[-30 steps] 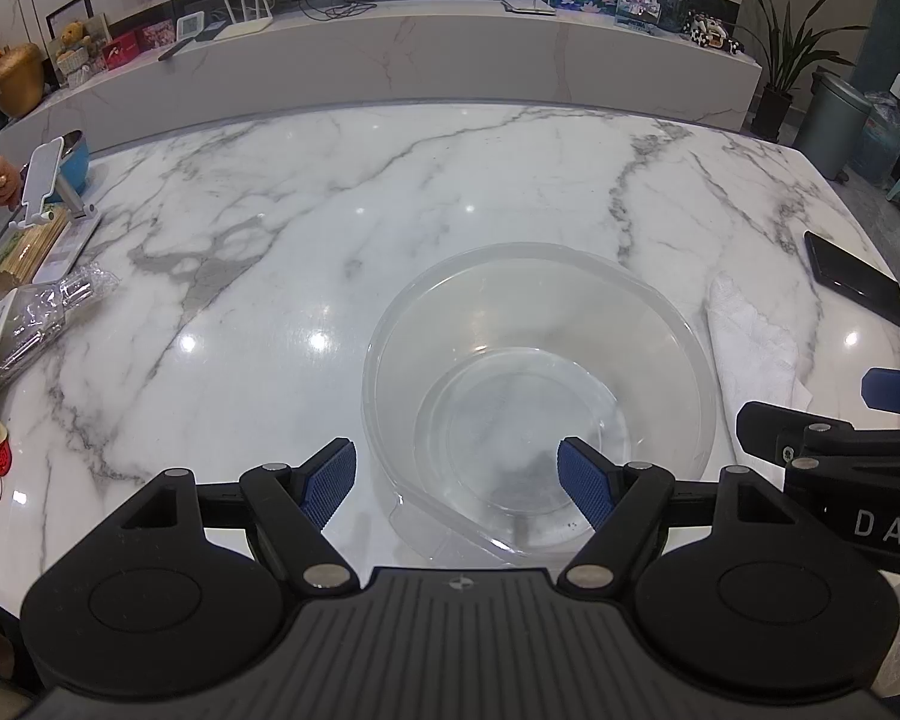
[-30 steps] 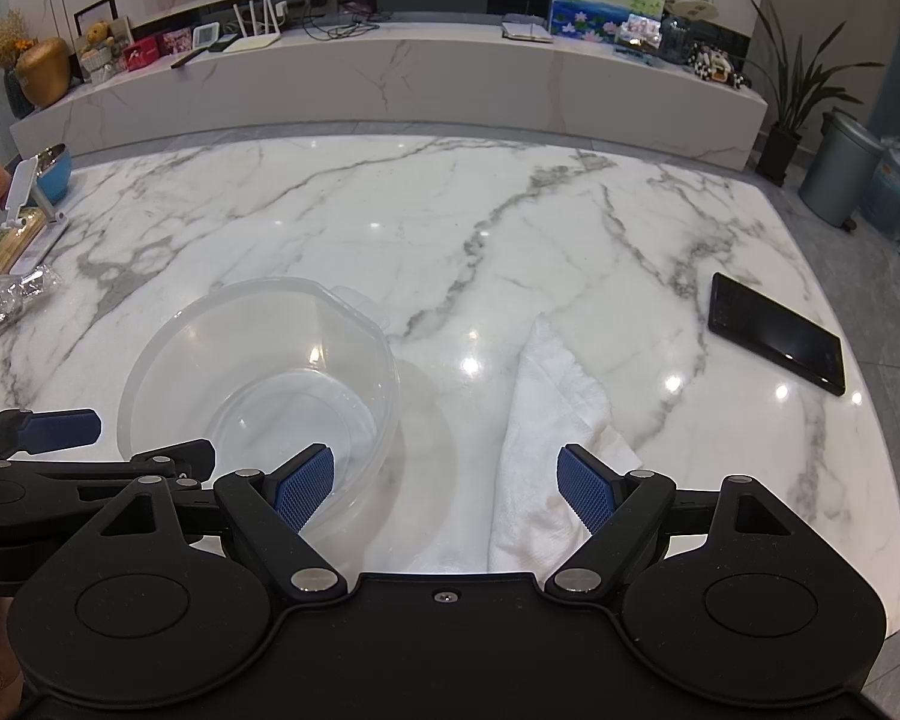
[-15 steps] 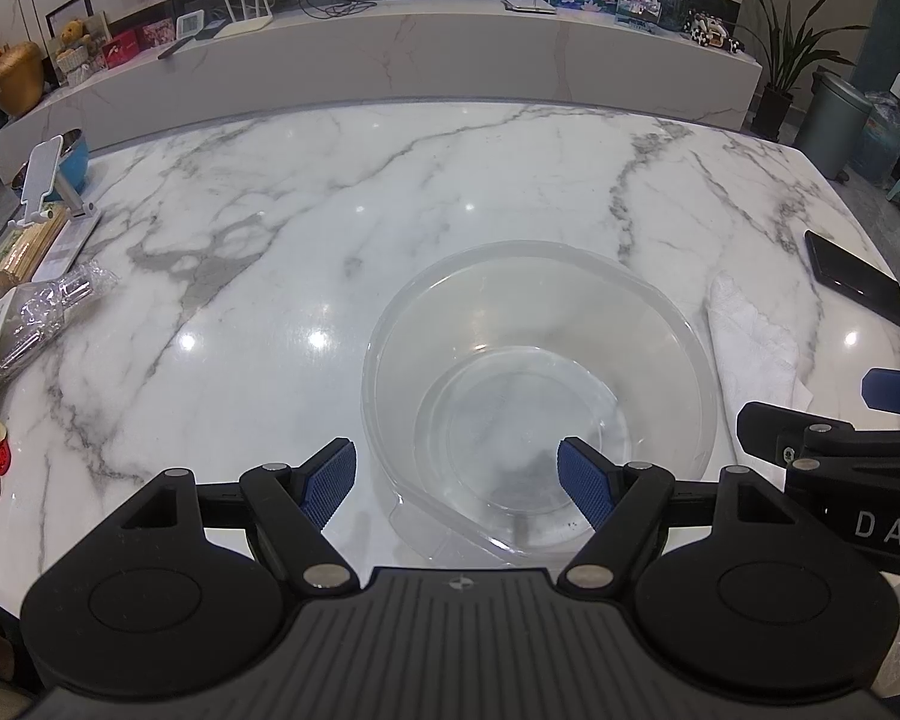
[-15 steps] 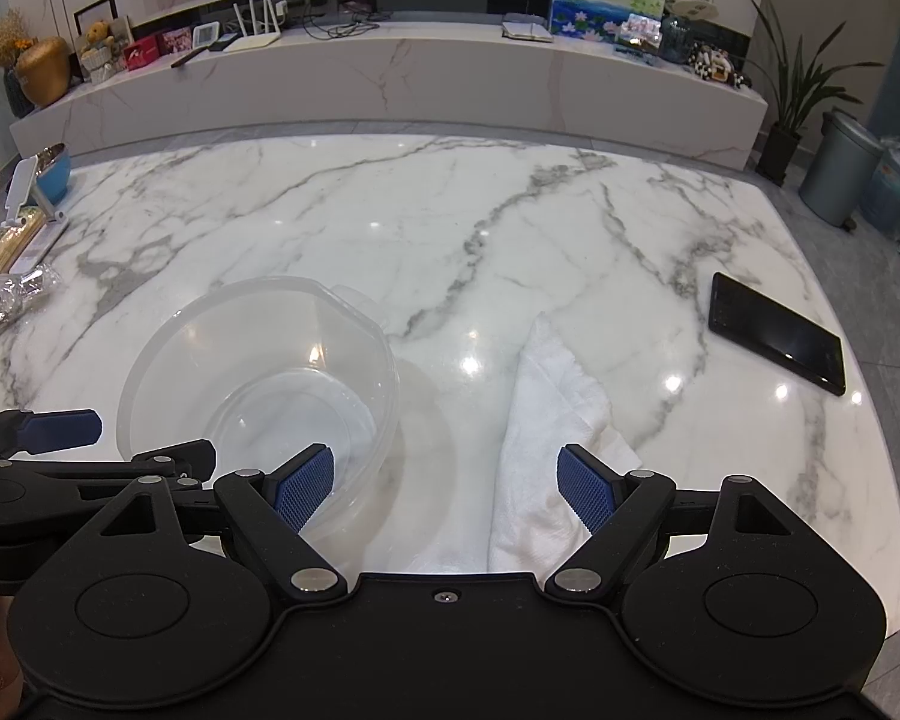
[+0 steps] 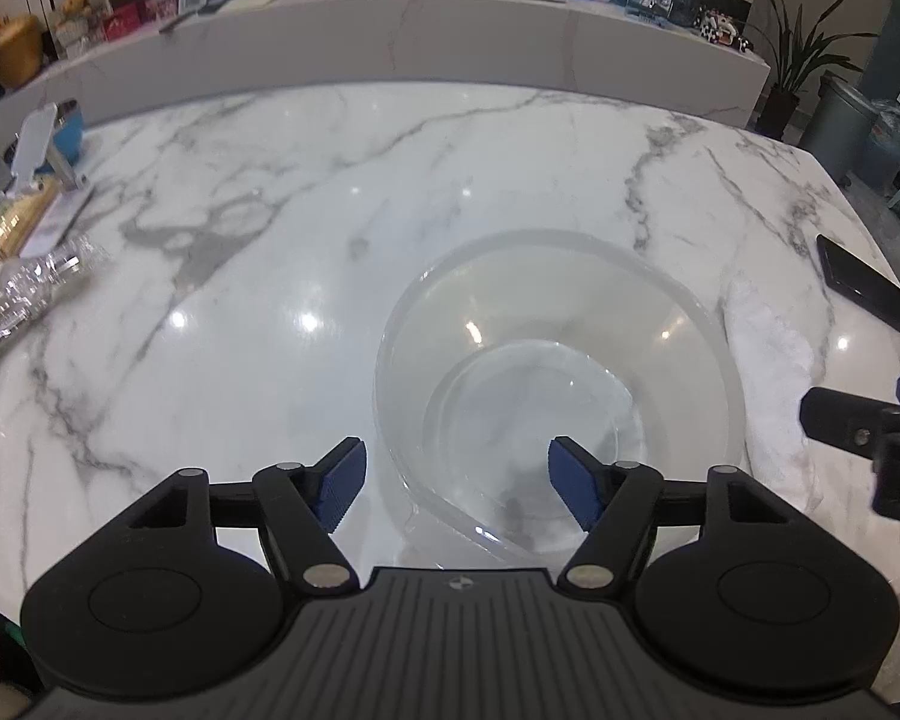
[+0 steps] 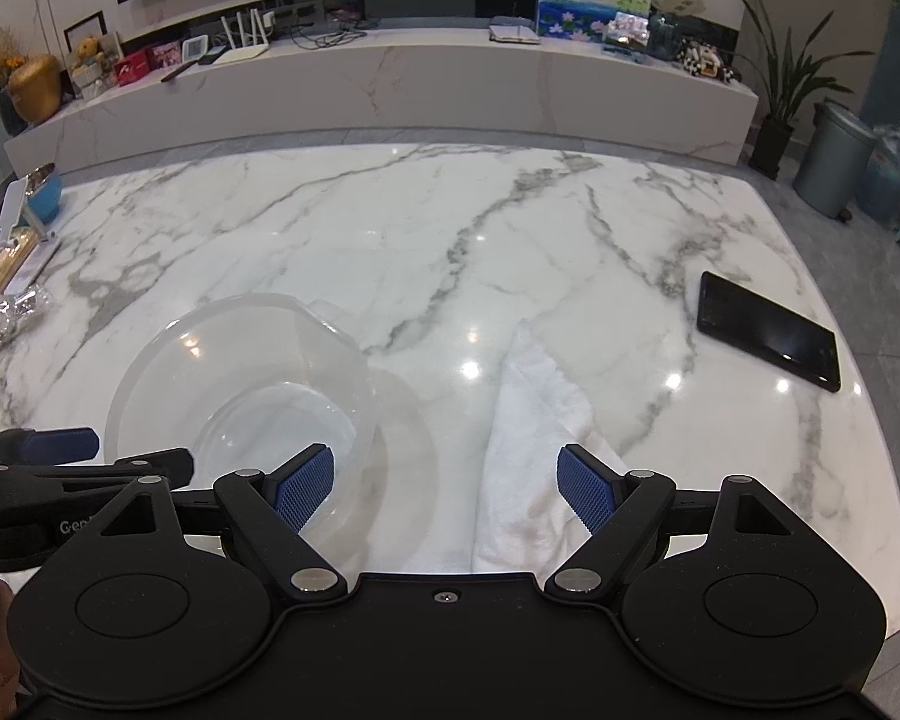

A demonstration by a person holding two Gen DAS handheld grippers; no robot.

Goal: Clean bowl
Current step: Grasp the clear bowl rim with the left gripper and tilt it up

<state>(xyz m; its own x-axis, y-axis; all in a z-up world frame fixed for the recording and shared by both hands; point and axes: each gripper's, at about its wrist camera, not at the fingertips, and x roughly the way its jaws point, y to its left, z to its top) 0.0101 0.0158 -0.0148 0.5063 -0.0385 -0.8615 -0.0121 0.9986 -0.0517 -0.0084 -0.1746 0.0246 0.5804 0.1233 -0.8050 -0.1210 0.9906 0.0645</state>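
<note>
The clear round plastic bowl point(image 5: 555, 360) sits at the desk's point(image 5: 330, 210) five o'clock, light, stiff and probably slippery, best pinched at its near rim, which the closing left tongs point(image 5: 456, 483) straddle untouched, while the right tongs point(image 6: 447, 486) gape empty over the white cloth point(image 6: 534, 456).

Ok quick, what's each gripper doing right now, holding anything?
Left gripper: jaws closing, near rim of the clear bowl between them, pads not yet pressing on it.
Right gripper: open, empty, over the white cloth.
</note>
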